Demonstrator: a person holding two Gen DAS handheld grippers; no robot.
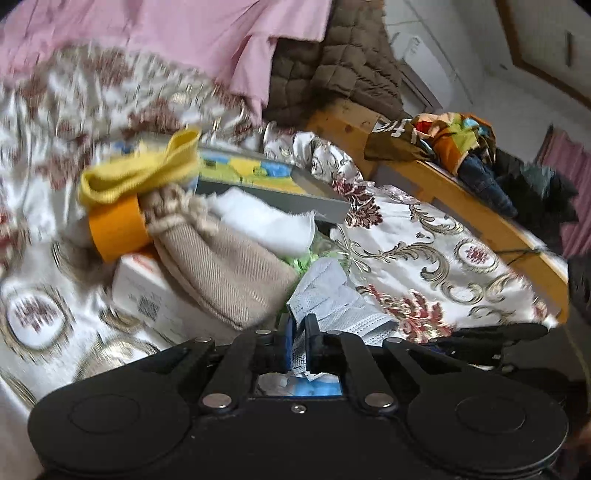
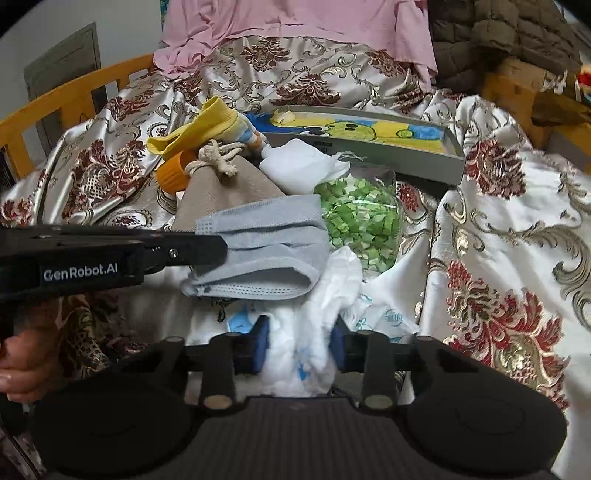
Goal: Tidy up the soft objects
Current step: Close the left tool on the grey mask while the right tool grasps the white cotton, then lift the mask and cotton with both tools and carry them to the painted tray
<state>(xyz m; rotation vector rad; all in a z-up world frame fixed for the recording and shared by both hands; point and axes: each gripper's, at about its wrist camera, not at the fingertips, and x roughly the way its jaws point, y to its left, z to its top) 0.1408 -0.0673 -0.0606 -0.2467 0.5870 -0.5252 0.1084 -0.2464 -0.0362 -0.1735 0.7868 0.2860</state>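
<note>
On a bed covered with a patterned satin spread (image 2: 509, 229), a heap of soft things lies in front of a grey tray (image 2: 369, 147). That tray holds a flat picture in yellow, blue and green; nothing else shows inside it. A clear bag (image 2: 360, 218) beside the tray is filled with small green pieces. Next to it sits a tan drawstring pouch (image 2: 225, 188), its cord knotted at the top, so its contents cannot be seen. Behind the pouch are a yellow band (image 2: 199, 129) and an orange cap (image 2: 171, 175), and a white cloth (image 2: 303, 168) lies between the pouch and the tray.

The left gripper (image 1: 299, 343) has its jaws pressed together on the edge of a grey face mask (image 2: 258, 251); in the right view the mask hangs from it above the heap, sagging at the free end. The right gripper (image 2: 299, 341) has its blue pads squeezing a white padded item (image 2: 314, 317) with blue print, which bulges up between them. A hand (image 2: 26, 354) shows at the lower left, gripping the left tool's handle. A pink sheet (image 2: 295, 22) lies at the head of the bed.
</note>
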